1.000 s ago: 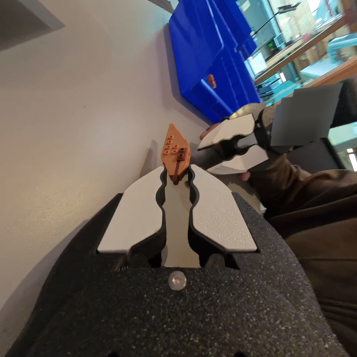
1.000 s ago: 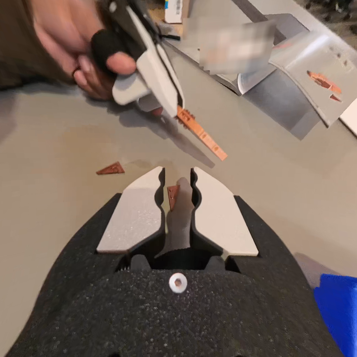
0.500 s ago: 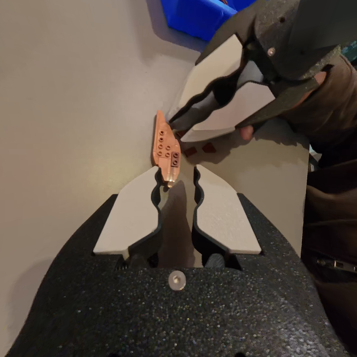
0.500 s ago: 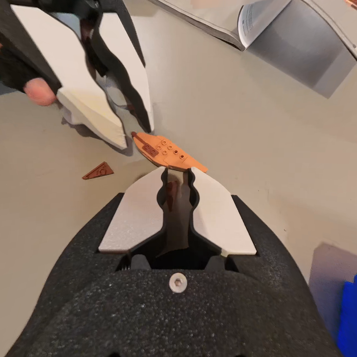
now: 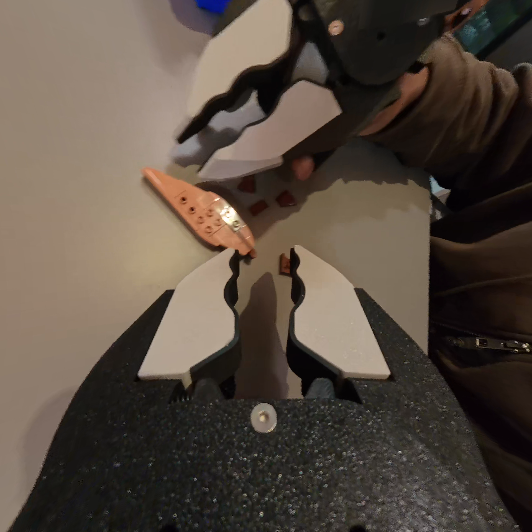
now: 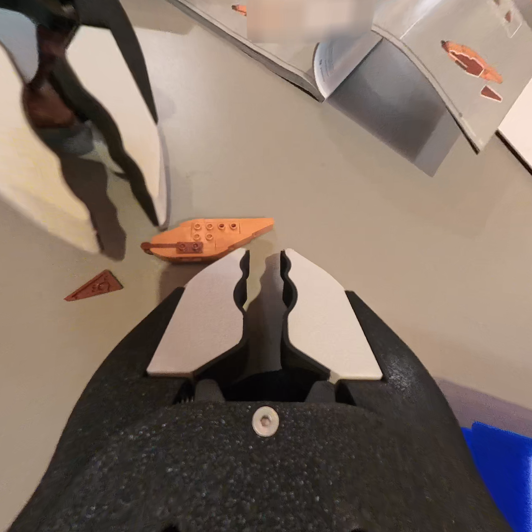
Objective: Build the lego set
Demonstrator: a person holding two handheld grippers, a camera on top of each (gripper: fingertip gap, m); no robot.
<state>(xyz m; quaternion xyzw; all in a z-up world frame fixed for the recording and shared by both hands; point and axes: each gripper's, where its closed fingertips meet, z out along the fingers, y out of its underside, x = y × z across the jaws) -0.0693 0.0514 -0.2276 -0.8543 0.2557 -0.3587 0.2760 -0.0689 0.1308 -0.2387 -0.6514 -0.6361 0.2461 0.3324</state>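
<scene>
An orange lego assembly [image 5: 201, 213] with a small brown plate on top lies flat on the table, just ahead of my left gripper [image 5: 264, 253], which is open and empty. A small brown piece [image 5: 285, 263] lies by its right fingertip. Three more small brown pieces [image 5: 259, 207] lie beyond. My right gripper [image 6: 264, 254] is open and empty, its tips just short of the assembly [image 6: 213, 239]. A brown wedge plate [image 6: 95, 286] lies to the left. Each gripper shows in the other's view, hovering over the assembly: the right [image 5: 190, 157] and the left [image 6: 132, 239].
An open instruction booklet [image 6: 403, 86] lies at the far right of the right wrist view. A blue bin [image 6: 503, 475] shows at the lower right. The person's brown sleeve [image 5: 460, 100] and jacket fill the right side of the left wrist view.
My left gripper let go of the orange assembly, which now lies flat on the table, and its jaws opened wider. Both grippers moved down close over it.
</scene>
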